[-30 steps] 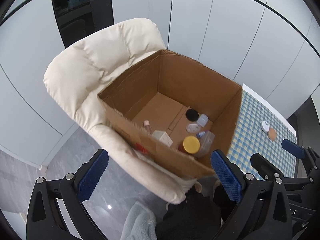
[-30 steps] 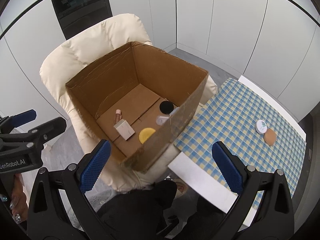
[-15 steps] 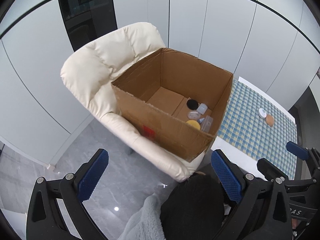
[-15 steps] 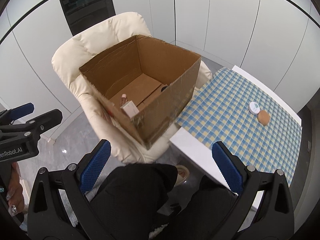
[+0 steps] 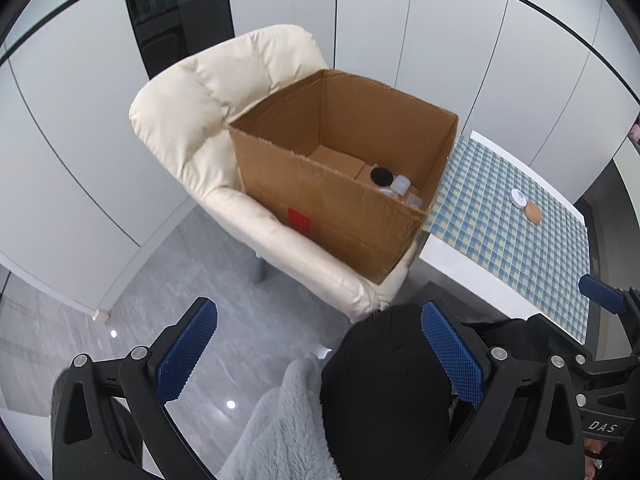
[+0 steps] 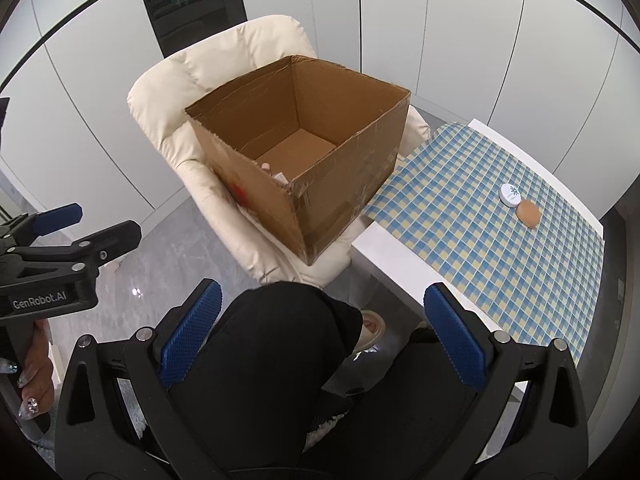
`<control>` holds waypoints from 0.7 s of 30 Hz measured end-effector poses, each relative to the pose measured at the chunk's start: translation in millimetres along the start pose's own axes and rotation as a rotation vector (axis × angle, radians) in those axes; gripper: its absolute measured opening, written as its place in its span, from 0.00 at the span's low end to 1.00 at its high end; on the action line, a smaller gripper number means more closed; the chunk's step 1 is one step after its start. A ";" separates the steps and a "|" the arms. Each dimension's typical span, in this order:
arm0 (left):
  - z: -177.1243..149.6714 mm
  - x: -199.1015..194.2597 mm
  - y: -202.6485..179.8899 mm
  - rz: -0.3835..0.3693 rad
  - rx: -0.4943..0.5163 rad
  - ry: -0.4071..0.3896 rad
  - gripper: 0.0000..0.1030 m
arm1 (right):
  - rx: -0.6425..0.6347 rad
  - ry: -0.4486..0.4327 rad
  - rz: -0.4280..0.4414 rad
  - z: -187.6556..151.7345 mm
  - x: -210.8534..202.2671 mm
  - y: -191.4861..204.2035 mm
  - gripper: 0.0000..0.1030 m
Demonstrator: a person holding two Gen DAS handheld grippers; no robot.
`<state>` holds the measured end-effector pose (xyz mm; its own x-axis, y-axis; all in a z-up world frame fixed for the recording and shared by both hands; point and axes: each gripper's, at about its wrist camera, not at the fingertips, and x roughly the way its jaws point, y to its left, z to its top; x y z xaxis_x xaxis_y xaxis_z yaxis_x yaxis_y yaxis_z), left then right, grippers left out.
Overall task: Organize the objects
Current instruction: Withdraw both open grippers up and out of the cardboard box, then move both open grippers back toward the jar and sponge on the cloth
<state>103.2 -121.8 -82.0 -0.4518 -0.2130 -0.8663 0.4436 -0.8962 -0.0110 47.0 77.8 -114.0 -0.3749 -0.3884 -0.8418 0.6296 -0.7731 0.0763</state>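
Observation:
An open cardboard box (image 5: 332, 216) (image 6: 332, 196) rests on a cream armchair (image 5: 200, 120) (image 6: 224, 64). Inside it I see a black lid (image 5: 381, 176) and clear small containers (image 5: 401, 185); most of its contents are hidden by the near wall. A white round jar (image 5: 518, 197) (image 6: 510, 194) and a tan puff (image 5: 533, 212) (image 6: 528, 213) lie on the checked tablecloth (image 5: 500, 232) (image 6: 480, 232). My left gripper (image 5: 318, 354) is open and empty, well back from the box. My right gripper (image 6: 320, 338) is also open and empty, above the person's lap.
The white table (image 6: 384, 252) stands right of the chair. A person's dark-clothed legs (image 6: 280, 360) and a grey fleece (image 5: 280, 420) fill the foreground. White cabinet panels (image 5: 460, 40) line the back, with grey tiled floor (image 5: 160, 280) at the left.
Both grippers have pulled back and up from the box, so it looks smaller and farther. Less of the box's inside shows now. Both stay open.

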 end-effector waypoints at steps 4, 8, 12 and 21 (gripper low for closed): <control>-6.1 -3.5 2.7 -0.016 -0.013 0.001 0.99 | -0.001 -0.002 -0.007 -4.5 -6.2 2.9 1.00; -8.4 -10.8 5.8 -0.018 -0.020 -0.019 0.99 | -0.005 -0.007 -0.015 -7.4 -11.5 5.4 1.00; -9.6 -15.5 7.3 -0.022 -0.024 -0.027 0.99 | -0.015 -0.009 -0.022 -8.8 -15.9 9.6 1.00; -12.0 -21.5 2.5 -0.006 0.014 -0.040 0.99 | -0.014 -0.020 -0.027 -7.6 -23.2 9.9 1.00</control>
<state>123.4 -114.8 -69.4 -0.4855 -0.2230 -0.8454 0.4301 -0.9027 -0.0089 67.1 83.0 -97.8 -0.4052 -0.3776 -0.8326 0.6289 -0.7762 0.0459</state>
